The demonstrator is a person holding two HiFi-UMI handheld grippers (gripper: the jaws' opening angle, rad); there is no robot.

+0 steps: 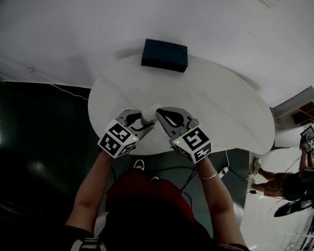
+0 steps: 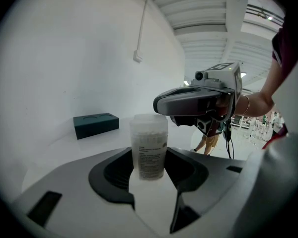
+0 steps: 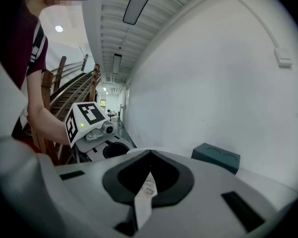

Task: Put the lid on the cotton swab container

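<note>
The cotton swab container (image 2: 149, 145) is a clear upright tube with a printed label and a frosted cap band on top. My left gripper (image 2: 150, 158) is shut on its lower half. In the head view the container (image 1: 149, 114) shows between both grippers near the table's front edge. My right gripper (image 2: 161, 104) reaches in from the right, its jaws together right at the container's top. In the right gripper view the right gripper (image 3: 149, 155) shows only a thin white printed sliver in the slit between its jaws; what that is I cannot tell. The left gripper (image 3: 114, 150) sits just beyond.
A dark blue box (image 1: 165, 55) lies at the far edge of the round white table (image 1: 220, 109). A white wall stands behind it. Dark floor with a cable lies to the left. A person (image 1: 282, 184) stands off to the right.
</note>
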